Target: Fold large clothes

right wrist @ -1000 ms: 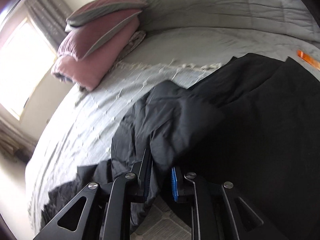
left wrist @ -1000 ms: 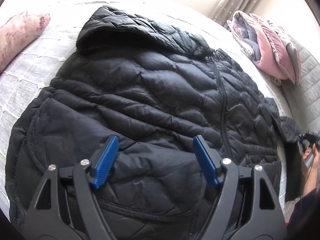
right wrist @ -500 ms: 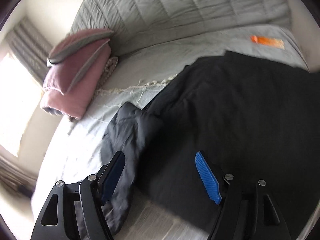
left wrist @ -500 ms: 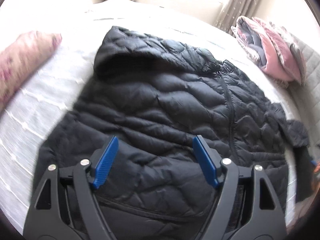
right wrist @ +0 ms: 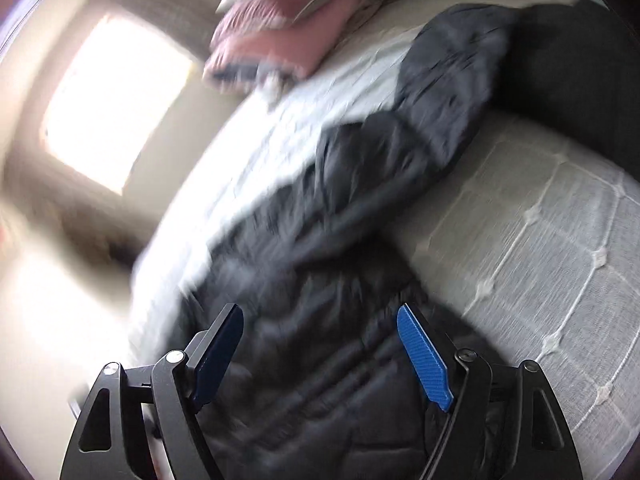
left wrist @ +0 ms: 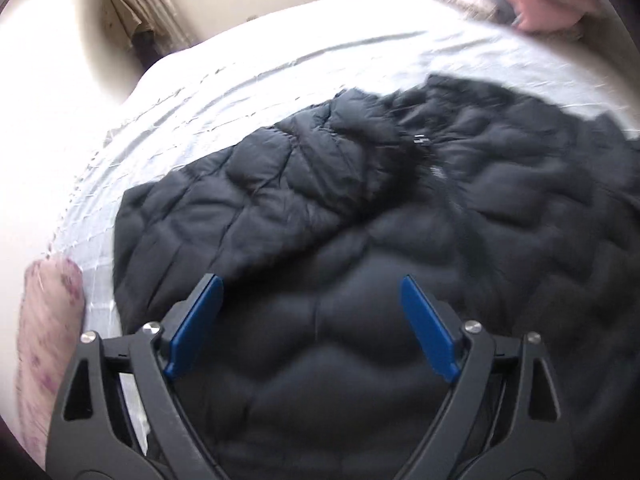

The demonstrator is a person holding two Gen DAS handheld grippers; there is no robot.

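Here, in the left wrist view, the left gripper [left wrist: 312,312] stands wide apart and holds nothing. One black puffer jacket [left wrist: 380,248] lies spread on the pale bed cover [left wrist: 248,80], directly under and ahead of the claw. A quilted flap (hood or folded sleeve, I cannot tell which) [left wrist: 256,200] runs from just ahead of the left finger away toward the zipper pull [left wrist: 420,140], which sits ahead and slightly right. The jacket's bulk stretches off to the right of the claw. One flowered pillow [left wrist: 48,352] lies to the left of the claw, and pink bedding [left wrist: 520,4] sits far ahead to the right, blurred.

In the right wrist view, heavily blurred, the right gripper [right wrist: 320,336] is likewise spread and empty. The same jacket [right wrist: 328,360] lies beneath and between the fingers; one sleeve [right wrist: 436,92] extends away ahead and to the right, its long axis diagonal from the claw. Bare grey cover [right wrist: 540,240] shows to the right, and a stack of pink pillows [right wrist: 280,28] lies far ahead (the count is unclear), with one bright window [right wrist: 116,100] ahead left.

My judgement: that sleeve lies on the right claw's side, so the right hand is nearer to fold it inward.
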